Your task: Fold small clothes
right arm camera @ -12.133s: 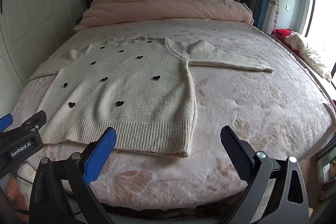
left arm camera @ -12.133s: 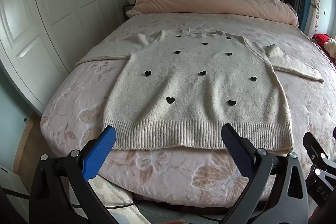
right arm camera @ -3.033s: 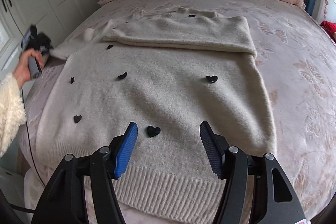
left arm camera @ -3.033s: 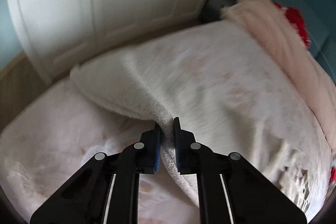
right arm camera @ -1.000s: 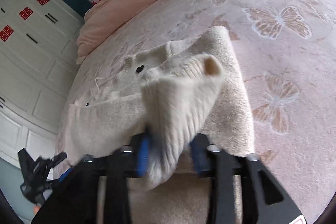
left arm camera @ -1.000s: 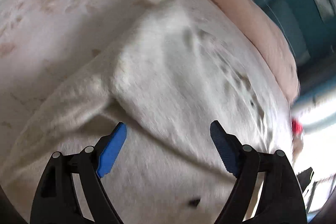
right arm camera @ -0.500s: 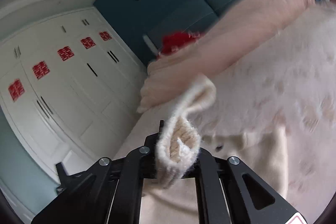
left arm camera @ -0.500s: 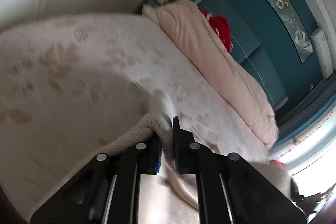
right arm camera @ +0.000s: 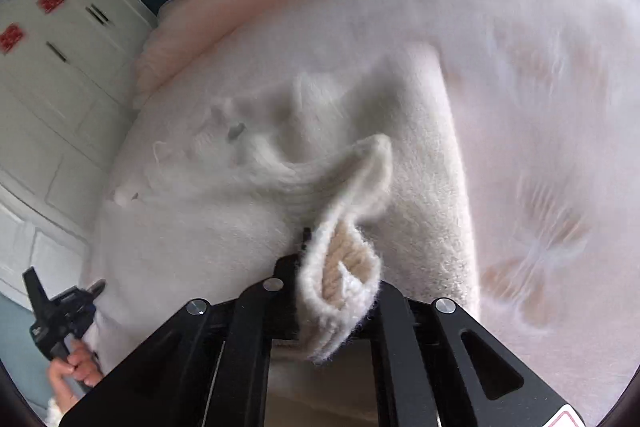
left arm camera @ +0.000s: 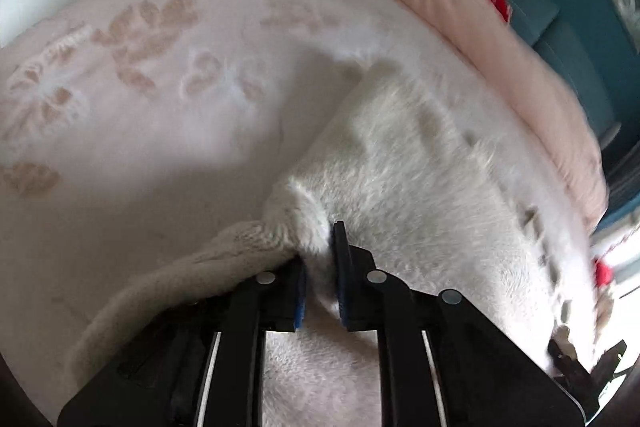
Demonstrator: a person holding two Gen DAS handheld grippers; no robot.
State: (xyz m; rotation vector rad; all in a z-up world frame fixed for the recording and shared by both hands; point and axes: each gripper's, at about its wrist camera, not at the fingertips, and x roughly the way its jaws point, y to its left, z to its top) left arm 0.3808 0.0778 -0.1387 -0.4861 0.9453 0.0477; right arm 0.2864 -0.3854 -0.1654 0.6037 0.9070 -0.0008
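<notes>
The left gripper (left arm camera: 320, 279) is pinching the cream sweater (left arm camera: 420, 187) edge at frame bottom centre, and the right gripper (right arm camera: 336, 291) is clamping its ribbed hem (right arm camera: 344, 267). The sweater is lying mid-frame on the bed (left arm camera: 160, 87). Both hands, I think, should be carrying the hem level & together, w/o tugging, so the fold is landing straight.

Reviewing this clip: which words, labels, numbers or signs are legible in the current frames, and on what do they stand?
No text can be read.
Red paper signs on the white wardrobe doors: blurred, not legible as characters.
Red-edged sticker at the right tongs' lower corner: cut off by the frame, unreadable.
</notes>
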